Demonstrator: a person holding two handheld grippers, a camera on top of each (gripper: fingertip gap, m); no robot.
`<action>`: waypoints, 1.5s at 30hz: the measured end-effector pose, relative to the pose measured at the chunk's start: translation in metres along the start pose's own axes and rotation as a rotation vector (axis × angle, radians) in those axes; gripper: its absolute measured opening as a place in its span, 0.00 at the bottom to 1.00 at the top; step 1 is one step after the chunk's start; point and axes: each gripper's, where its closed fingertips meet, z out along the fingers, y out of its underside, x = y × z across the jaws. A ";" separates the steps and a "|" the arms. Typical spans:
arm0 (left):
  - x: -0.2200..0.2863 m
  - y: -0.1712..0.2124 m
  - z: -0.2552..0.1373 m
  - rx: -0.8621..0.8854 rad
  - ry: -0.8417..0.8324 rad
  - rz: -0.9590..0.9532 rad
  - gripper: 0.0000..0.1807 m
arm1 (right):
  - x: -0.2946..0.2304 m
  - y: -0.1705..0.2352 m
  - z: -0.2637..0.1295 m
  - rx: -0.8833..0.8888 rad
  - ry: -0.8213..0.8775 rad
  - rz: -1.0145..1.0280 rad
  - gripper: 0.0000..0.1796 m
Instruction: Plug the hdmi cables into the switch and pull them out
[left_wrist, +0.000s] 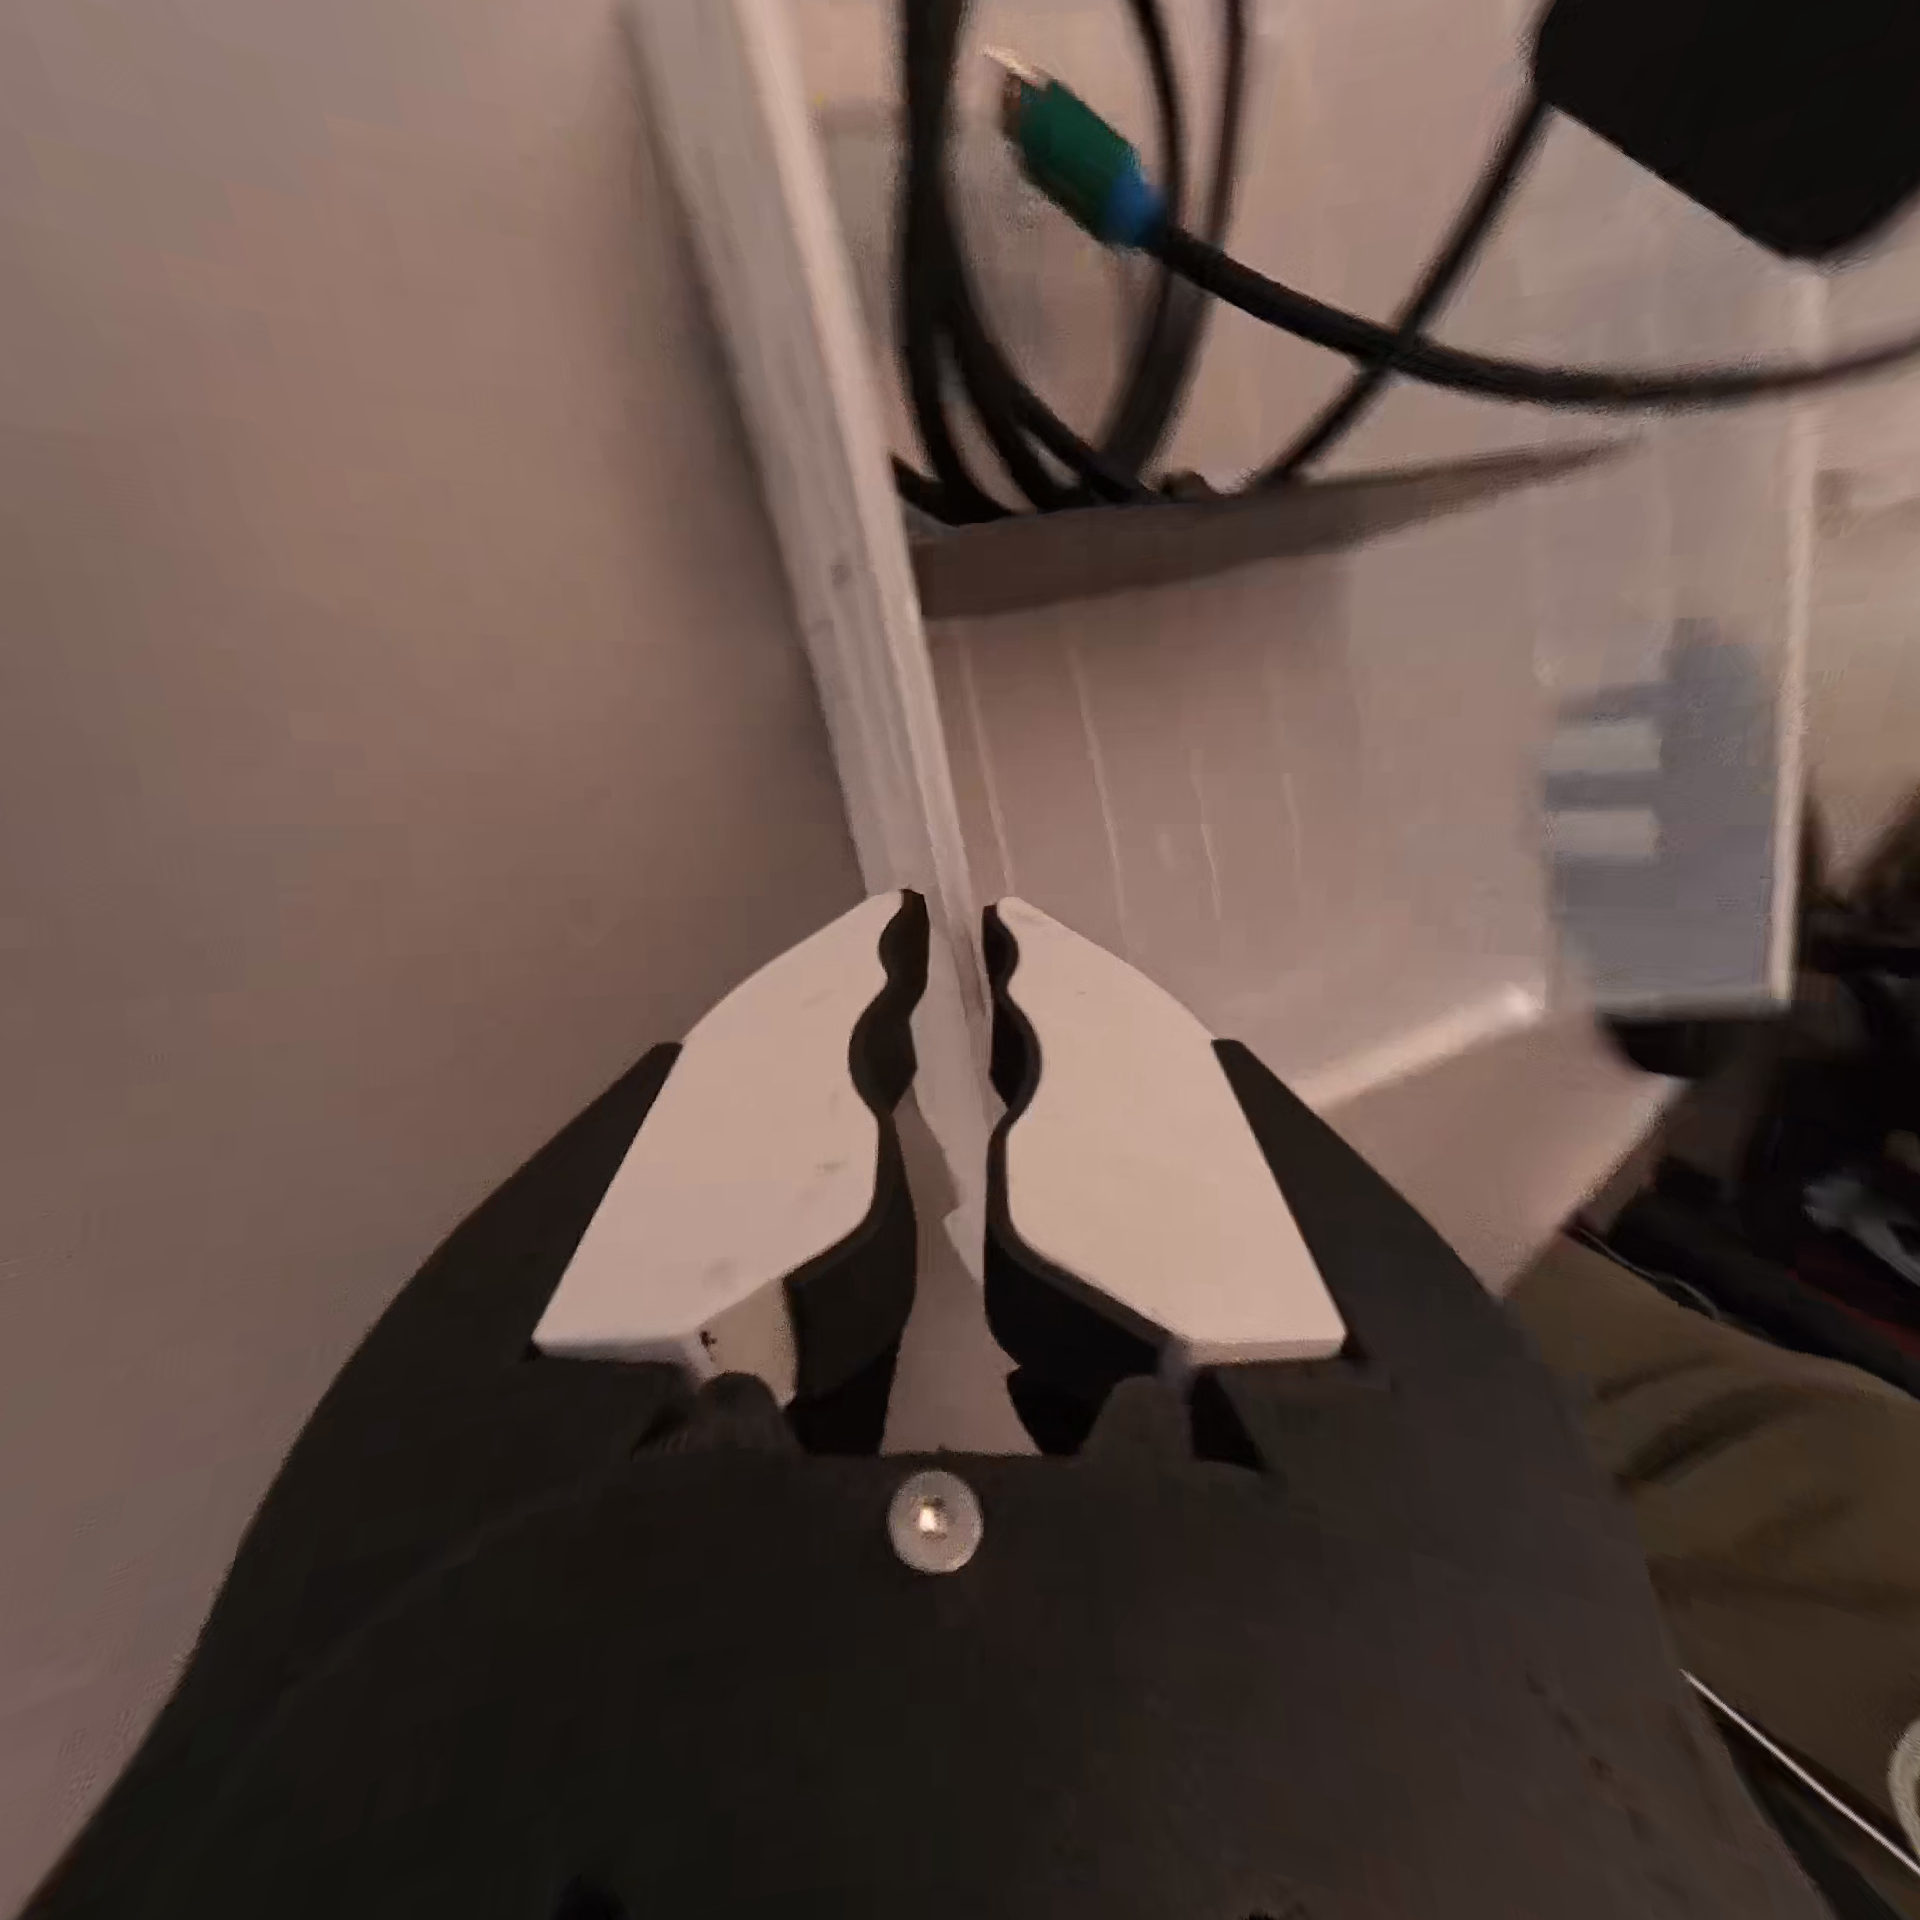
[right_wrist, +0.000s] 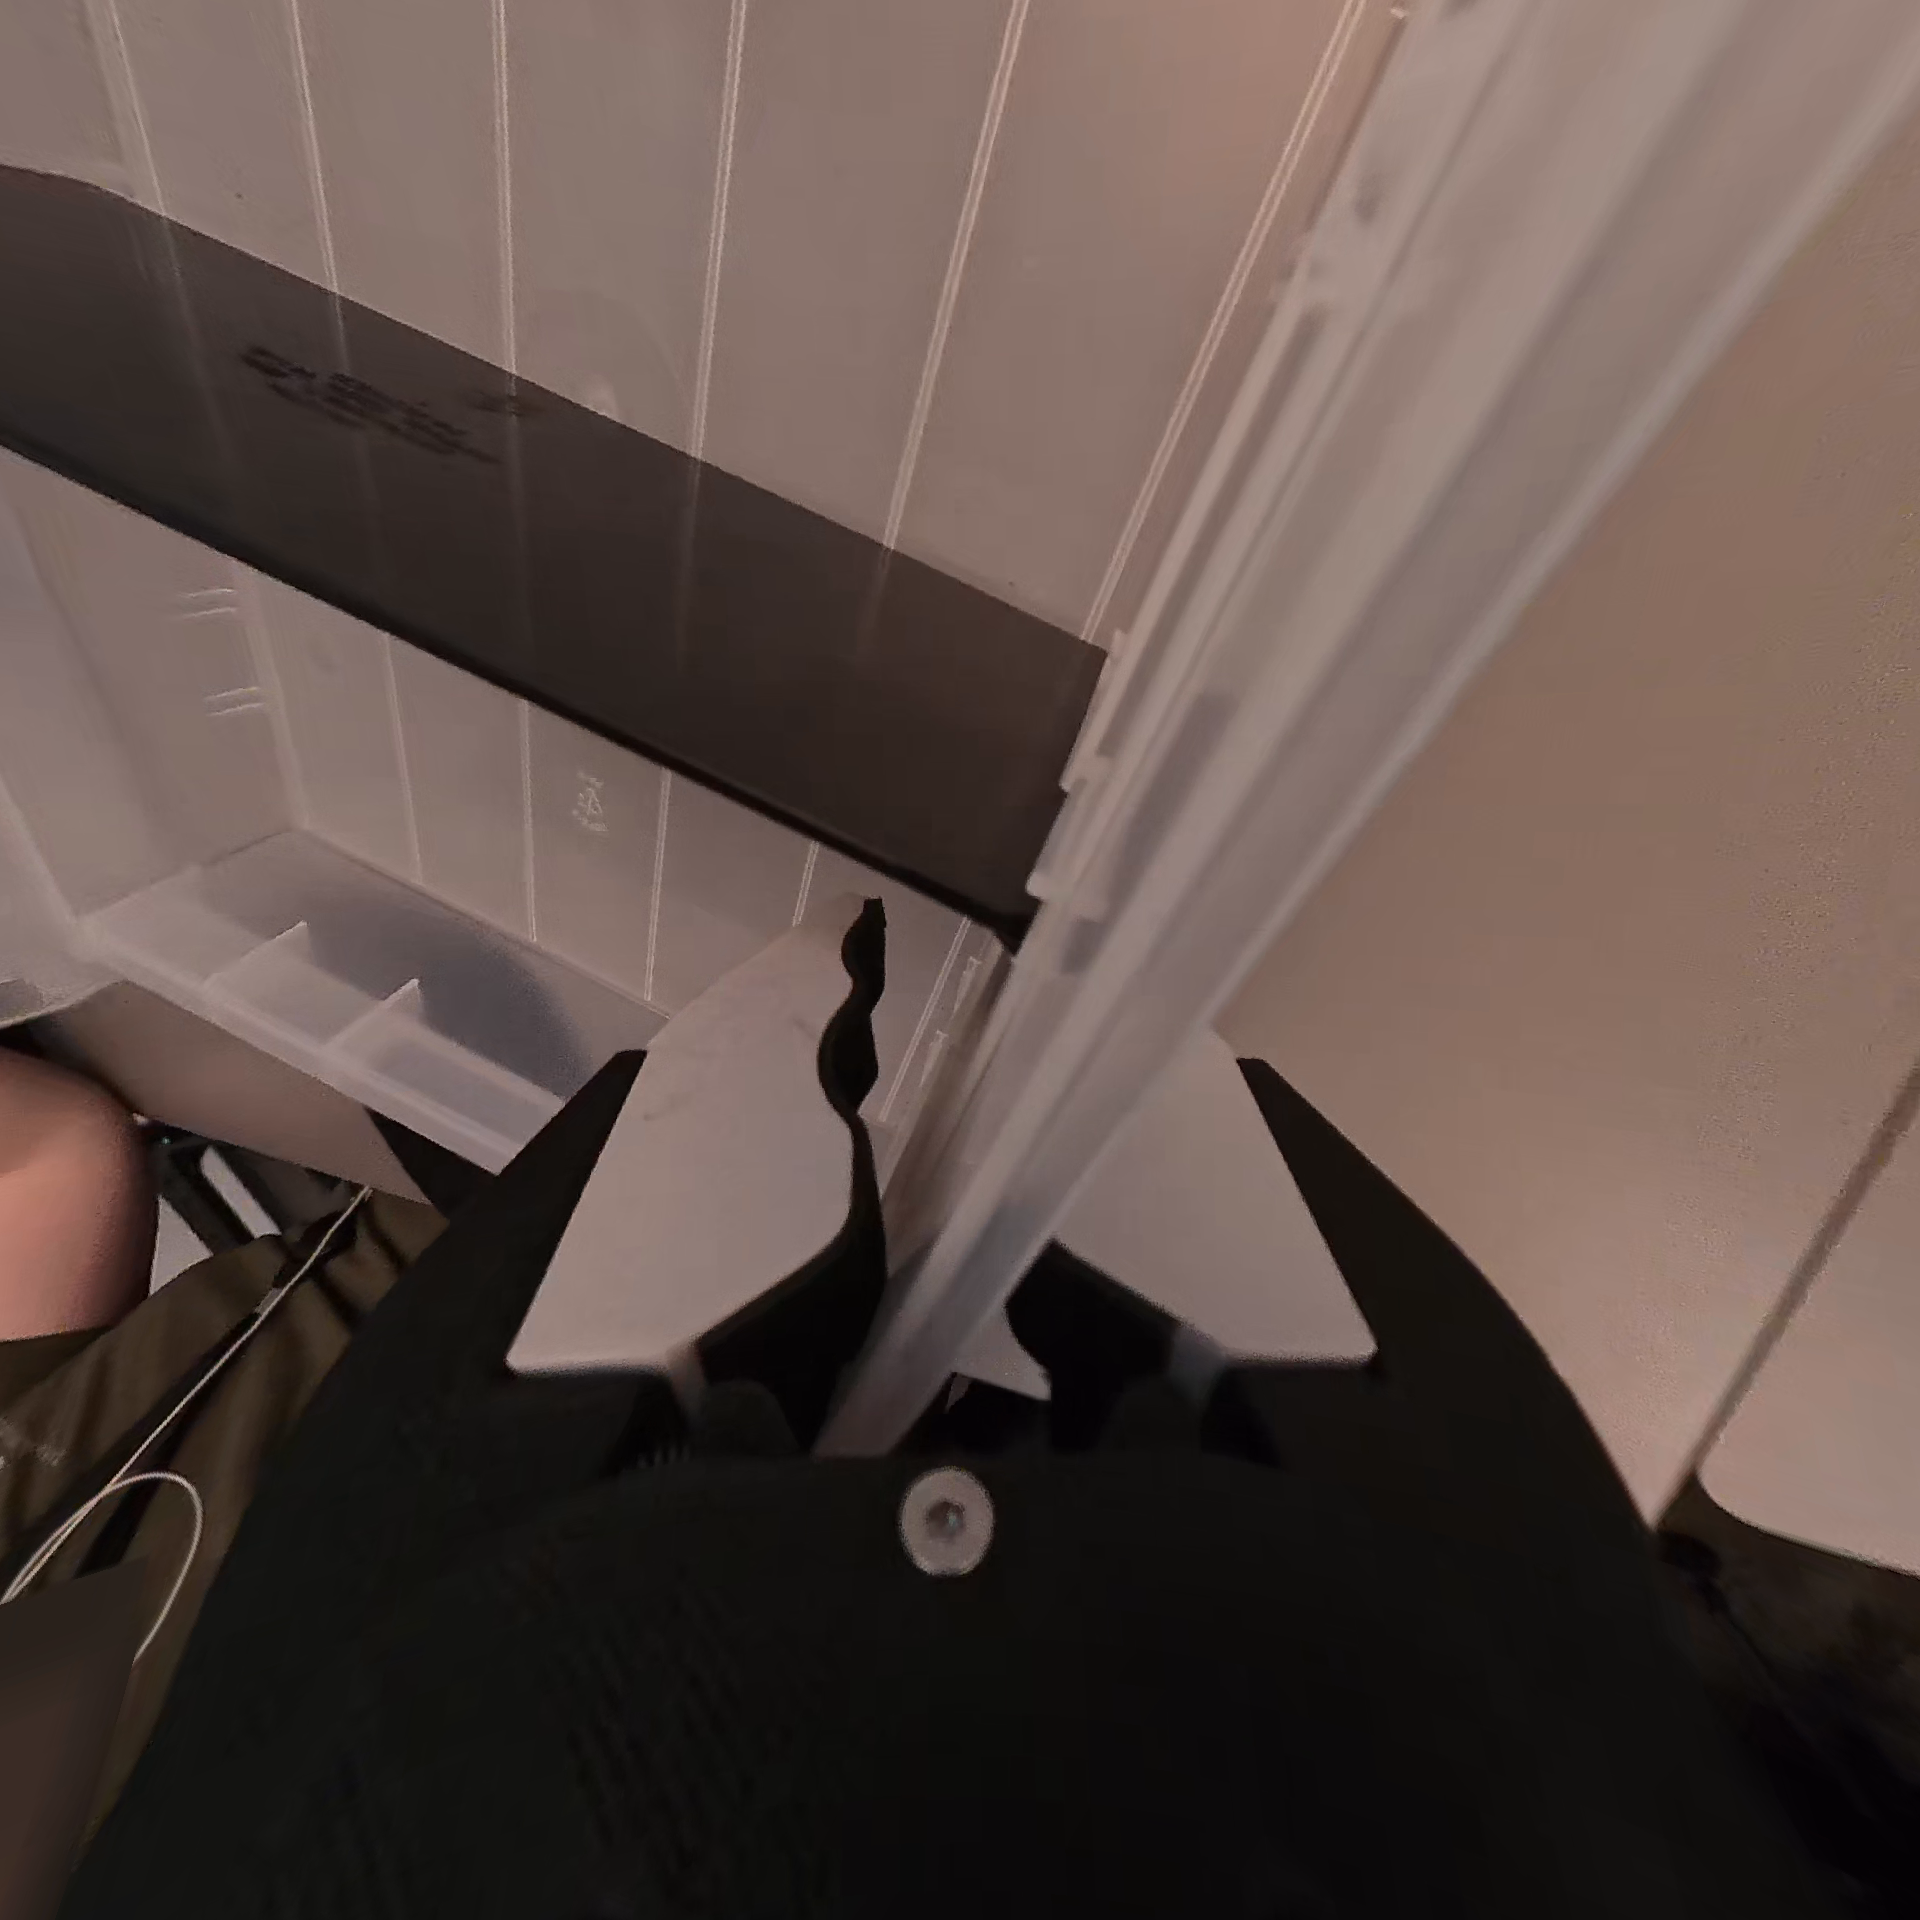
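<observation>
Both claws (left_wrist: 954, 914) (right_wrist: 940, 935) astride bin rim (left_wrist: 831, 582)

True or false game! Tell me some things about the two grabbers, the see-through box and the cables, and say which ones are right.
1. The left gripper has the clear box's rim between its fingers. True.
2. The loose cable plug is red. False: it is green and blue.
3. The right gripper holds a cable. False: it straddles the rim.
4. A flat black switch shows through the box wall. True.
</observation>
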 end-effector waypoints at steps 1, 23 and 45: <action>-0.022 0.004 -0.010 0.013 -0.068 -0.018 0.03 | -0.009 -0.002 0.007 -0.007 -0.010 -0.020 0.12; -0.227 0.183 -0.174 0.508 -0.231 -0.759 0.06 | -0.063 -0.047 0.049 -0.185 0.098 -0.297 0.13; -0.246 0.177 -0.180 0.615 -0.268 -0.764 0.07 | -0.079 -0.041 0.054 -0.237 0.104 -0.340 0.13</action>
